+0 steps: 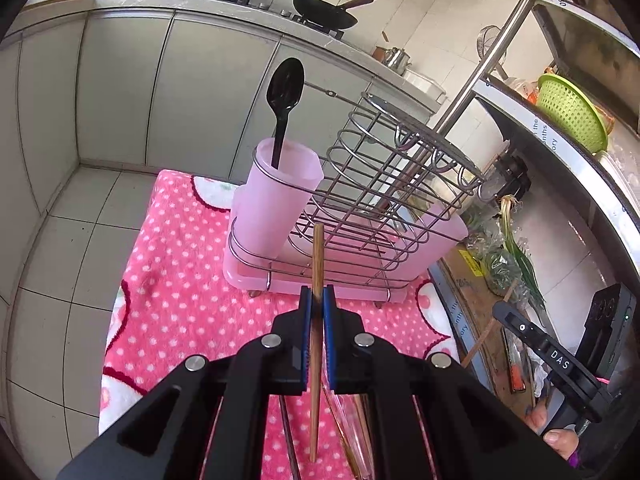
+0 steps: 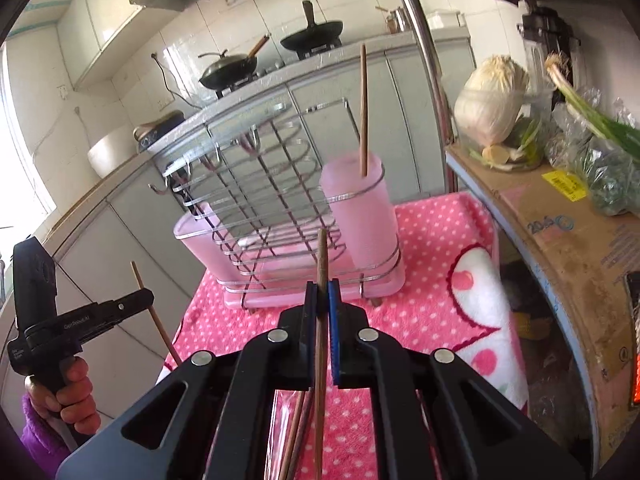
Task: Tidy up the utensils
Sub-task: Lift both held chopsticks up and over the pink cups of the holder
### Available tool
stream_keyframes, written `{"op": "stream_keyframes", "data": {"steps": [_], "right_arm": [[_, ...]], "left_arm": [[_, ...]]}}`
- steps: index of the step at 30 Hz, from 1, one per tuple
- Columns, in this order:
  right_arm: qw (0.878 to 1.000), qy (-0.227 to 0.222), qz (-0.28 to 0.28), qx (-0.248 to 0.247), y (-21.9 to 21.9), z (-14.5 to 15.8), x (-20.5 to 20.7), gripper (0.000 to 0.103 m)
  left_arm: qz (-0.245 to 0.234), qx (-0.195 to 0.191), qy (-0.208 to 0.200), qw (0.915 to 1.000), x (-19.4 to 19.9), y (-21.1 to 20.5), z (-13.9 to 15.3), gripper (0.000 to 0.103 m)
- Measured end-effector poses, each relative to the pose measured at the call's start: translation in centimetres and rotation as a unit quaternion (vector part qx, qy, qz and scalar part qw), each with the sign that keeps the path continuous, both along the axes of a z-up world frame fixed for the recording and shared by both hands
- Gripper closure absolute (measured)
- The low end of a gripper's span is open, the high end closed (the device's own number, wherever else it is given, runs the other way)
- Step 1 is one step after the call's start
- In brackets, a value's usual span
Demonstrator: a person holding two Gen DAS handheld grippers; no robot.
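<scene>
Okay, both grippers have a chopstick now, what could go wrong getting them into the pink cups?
1. Each chopstick is pinched near its middle by the left gripper and the right gripper, so it could pivot or slip.
2. The wire rack surrounds the cups; a tip may catch a wire.
3. One pink cup already holds a black spoon, which could block entry.

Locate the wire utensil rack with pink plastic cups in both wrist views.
Left wrist: wire utensil rack with pink plastic cups sits centre, right of the black plastic spoon standing in its left cup.
Right wrist: the rack sits centre, a wooden chopstick standing in its right cup.
Shared landmark: pink polka-dot cloth under the rack.
</scene>
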State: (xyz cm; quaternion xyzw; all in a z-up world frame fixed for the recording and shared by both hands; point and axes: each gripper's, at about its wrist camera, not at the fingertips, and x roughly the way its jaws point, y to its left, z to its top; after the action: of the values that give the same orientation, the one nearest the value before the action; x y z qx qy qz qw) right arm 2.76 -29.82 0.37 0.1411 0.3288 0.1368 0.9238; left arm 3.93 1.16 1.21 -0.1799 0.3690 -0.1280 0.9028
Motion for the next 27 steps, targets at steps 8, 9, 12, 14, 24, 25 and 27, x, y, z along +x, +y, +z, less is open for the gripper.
{"op": "stream_keyframes", "data": {"steps": [8,9,12,14,24,25,27], "right_arm": [[1.0,-0.014,-0.006,-0.009,-0.4,0.4,-0.4,0.097],[1.0,-0.015,-0.006,-0.008,-0.5,0.4,-0.4,0.097],[1.0,-0.019,-0.007,-0.005,-0.7,0.8,-0.4,0.097],[1.0,-0.022,-0.005,-0.004,-0.6,1.1,-0.5,0.097],[0.999,-0.05,0.005,0.018,-1.6,5.1,0.4,0.097],[0.998,-0.054,0.006,0.02,-1.8,5.7,0.5,0.097],[0.998,-0.064,0.007,0.025,-2.3,7.3,0.9,0.097]], "left_arm": [[0.002,0.0,-0.021,0.9998,-0.5,-0.2,0.6,0.098],[0.003,0.0,-0.022,0.9998,-0.5,-0.2,0.7,0.098],[0.005,-0.003,-0.029,0.9996,-0.6,-0.1,1.1,0.098],[0.007,-0.004,-0.034,0.9994,-0.7,0.0,1.5,0.098],[0.018,0.003,-0.078,0.9968,-0.9,1.0,5.5,0.098],[0.019,0.003,-0.085,0.9962,-0.9,1.1,6.2,0.098],[0.019,0.005,-0.098,0.995,-0.8,1.5,7.7,0.098]]}}
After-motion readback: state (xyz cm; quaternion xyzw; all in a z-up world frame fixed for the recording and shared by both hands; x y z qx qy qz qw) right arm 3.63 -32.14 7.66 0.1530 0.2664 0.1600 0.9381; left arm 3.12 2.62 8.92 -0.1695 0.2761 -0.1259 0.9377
